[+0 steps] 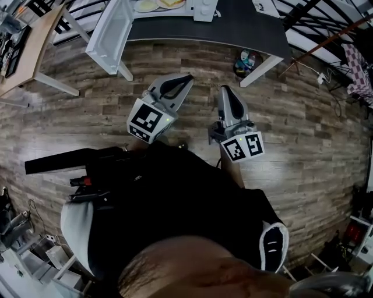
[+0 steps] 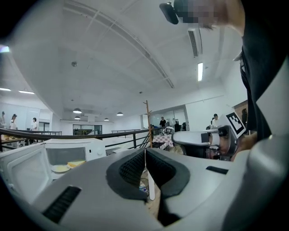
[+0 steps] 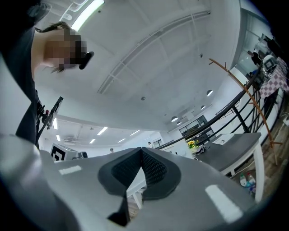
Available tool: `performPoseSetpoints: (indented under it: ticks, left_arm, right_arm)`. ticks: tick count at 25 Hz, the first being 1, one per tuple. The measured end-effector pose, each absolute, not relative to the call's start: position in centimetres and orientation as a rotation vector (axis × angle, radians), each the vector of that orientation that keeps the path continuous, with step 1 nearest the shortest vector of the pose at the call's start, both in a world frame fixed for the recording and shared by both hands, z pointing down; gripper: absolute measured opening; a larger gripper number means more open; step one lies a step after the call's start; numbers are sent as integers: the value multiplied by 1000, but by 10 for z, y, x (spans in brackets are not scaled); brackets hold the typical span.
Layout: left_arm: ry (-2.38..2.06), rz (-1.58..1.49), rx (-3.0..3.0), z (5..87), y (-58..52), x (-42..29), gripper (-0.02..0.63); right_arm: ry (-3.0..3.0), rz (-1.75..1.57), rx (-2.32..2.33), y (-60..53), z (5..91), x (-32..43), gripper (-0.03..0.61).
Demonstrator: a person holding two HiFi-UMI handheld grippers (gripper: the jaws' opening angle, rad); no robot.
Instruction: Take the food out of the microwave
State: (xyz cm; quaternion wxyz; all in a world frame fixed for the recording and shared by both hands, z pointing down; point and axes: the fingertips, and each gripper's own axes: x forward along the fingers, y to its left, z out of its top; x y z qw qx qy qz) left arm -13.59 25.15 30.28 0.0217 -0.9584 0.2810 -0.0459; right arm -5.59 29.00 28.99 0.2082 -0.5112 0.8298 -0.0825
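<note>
head view: plank floor between left tool, right tool and microwave door

The head view's top edge cuts off the microwave and its food.

The person wears a black top with a pale grey sleeve panel on one side and a white-edged black patch on the other. The left tool and right tool are smooth light-grey plastic shells, with jaws lined in black, finely ribbed padding. Each carries a white cube with black square markers.
</note>
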Motion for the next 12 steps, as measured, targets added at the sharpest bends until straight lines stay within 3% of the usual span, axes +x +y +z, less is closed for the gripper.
performPoseSetpoints:
  ticks: [12]
  left_arm:
    - [887, -150, -2950, 303, 249, -139, 11]
  right_arm:
    - [2321, -215, -1419, 284, 293, -56, 0]
